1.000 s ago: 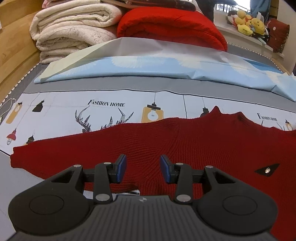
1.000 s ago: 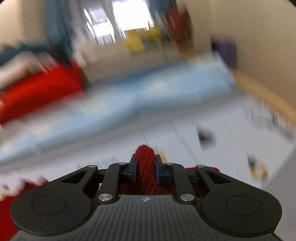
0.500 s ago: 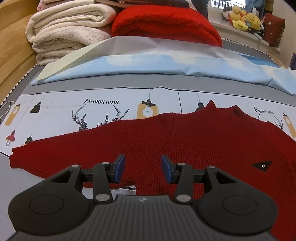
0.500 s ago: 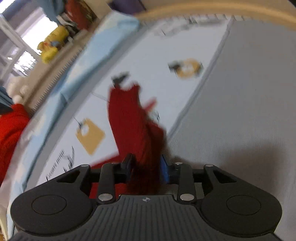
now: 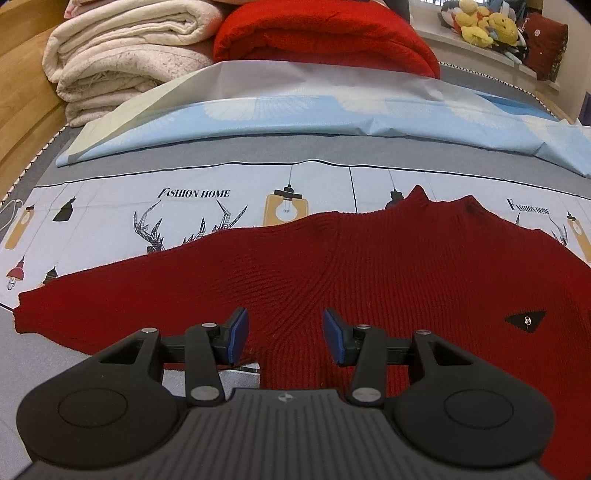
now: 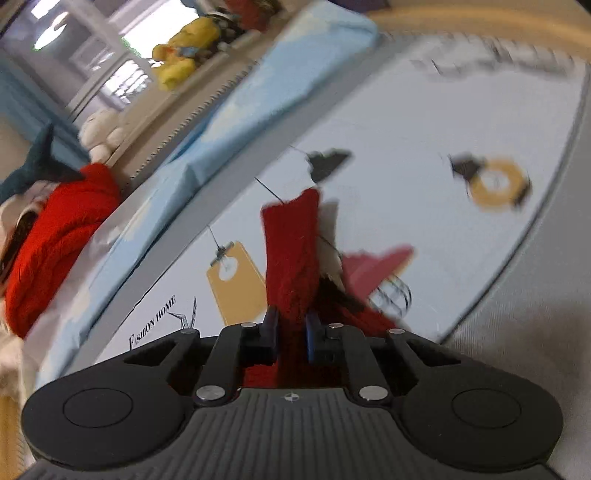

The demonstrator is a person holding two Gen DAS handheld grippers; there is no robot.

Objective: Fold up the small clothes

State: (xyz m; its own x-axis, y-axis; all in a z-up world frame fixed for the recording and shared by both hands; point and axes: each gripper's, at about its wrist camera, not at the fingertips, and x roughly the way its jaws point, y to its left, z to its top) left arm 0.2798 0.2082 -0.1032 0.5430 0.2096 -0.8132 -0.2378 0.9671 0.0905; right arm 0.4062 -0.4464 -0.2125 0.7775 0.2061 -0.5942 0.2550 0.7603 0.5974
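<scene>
Right gripper (image 6: 290,326) clamped on red sleeve (image 6: 291,254).
Sleeve rising from between the blue pads (image 6: 310,334), tip standing over printed sheet (image 6: 406,147). Yellow tag print (image 6: 232,280) just left of sleeve, red blanket (image 6: 55,236) far left of it, yellow toys (image 6: 181,48) beyond, blurred.

A bed (image 5: 229,151) with a grey cover carries a pale printed sheet (image 5: 110,206) showing lamps and "Fashion Home". A dark red sweater (image 5: 369,266) lies spread flat on that sheet. Behind it lie a light blue sheet (image 5: 295,114), folded cream blankets (image 5: 122,55) and a red blanket (image 5: 325,33).
</scene>
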